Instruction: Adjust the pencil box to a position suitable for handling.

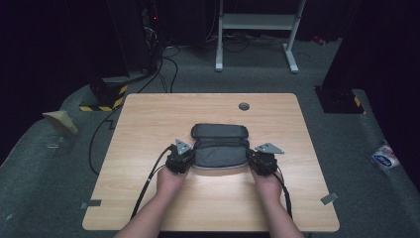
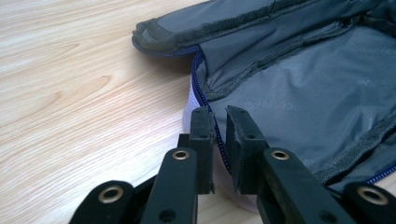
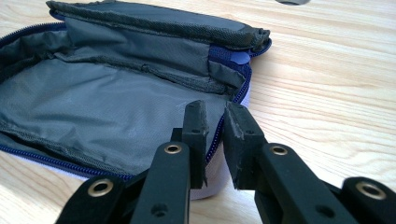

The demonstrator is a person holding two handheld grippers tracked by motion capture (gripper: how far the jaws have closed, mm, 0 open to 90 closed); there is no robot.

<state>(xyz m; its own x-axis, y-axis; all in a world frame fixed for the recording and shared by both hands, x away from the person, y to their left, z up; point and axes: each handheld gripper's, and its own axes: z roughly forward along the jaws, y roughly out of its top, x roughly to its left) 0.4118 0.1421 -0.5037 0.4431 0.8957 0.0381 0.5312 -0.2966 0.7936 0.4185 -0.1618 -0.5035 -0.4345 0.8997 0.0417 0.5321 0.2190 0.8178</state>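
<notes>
Grey fabric zip pouch (image 1: 219,147) with blue zipper lies mid-table on the pale wooden table (image 1: 148,124), long axis left-right, lid flap folded far; nothing visible inside. Left gripper (image 2: 217,122) clamps the left end's zipper rim, right gripper (image 3: 215,120) the right end's. Both equally near, pouch between them.

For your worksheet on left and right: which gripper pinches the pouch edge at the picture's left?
The left gripper, fingers shut on the open grey pouch; the right gripper pinches the opposite edge.

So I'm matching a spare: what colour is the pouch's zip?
Blue, on the grey pouch; the zip shows best in the left gripper view.
</notes>
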